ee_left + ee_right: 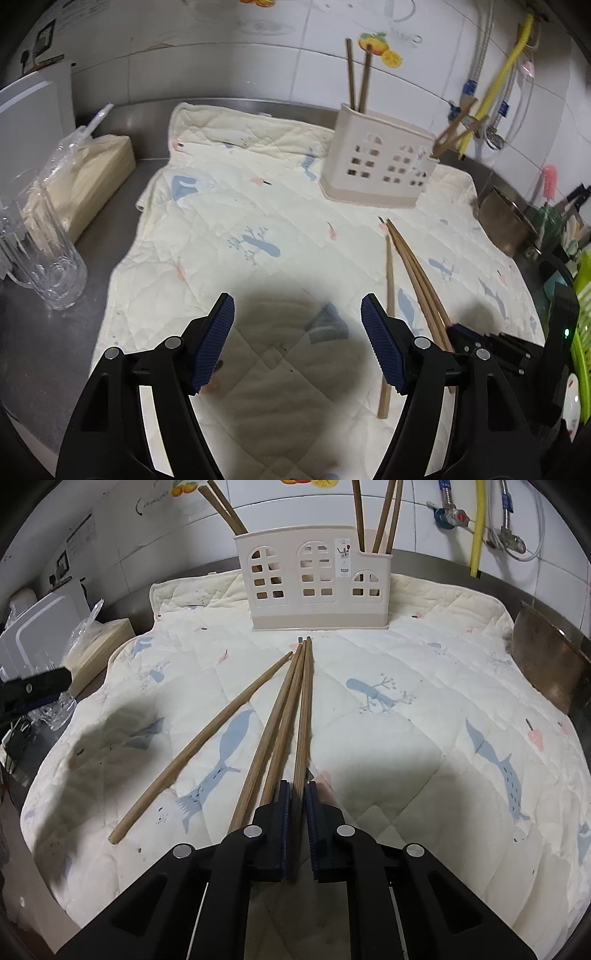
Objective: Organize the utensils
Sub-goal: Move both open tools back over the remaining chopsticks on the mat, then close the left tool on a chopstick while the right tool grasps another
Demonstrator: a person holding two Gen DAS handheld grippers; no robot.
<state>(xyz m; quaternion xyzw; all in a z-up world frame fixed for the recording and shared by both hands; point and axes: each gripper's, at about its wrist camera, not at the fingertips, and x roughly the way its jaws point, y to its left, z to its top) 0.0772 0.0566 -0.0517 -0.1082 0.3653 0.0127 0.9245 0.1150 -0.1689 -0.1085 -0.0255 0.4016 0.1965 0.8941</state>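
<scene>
Jaws of the right gripper (pixel 297 794) pressed together on a chopstick (pixel 303 716), blue ribbed pads flat against its sides near the thick end; the stick runs forward along the cloth toward the holder. Two more chopsticks (pixel 275 731) lie tight against its left side, tips converging; whether the pads also catch either of them I cannot tell. A fourth, loose chopstick (pixel 199 747) lies apart to the left, angled, its blunt end nearest the camera.

Jaws of the left gripper (pixel 297 321) stand wide apart, nothing between them, hovering over bare cloth with a dark shadow beneath. Pads blue, finely ribbed; arms black plastic with silver pivot pins. The loose chopstick (pixel 388 306) lies just beside its right-hand pad.

Utensil holder (pixel 314 587): cream plastic, box-shaped, darker beige base, cut-out arched windows and square holes like a house front, small sticker on the face. It stands upright at the far end of the cloth; brown chopsticks lean out of its left end (pixel 223 507) and more rise from its right end (pixel 376 517).

Quilted cloth (pixel 406 738): pale cream, diamond stitching, printed blue whales and pink marks, covering a dull steel surface (pixel 55 350). On the surface at left: a clear ribbed glass mug (pixel 44 258) and a plastic-wrapped beige packet (pixel 85 177). At right, a brassy metal bowl (pixel 506 225). White glossy tiles (pixel 221 66) behind.
</scene>
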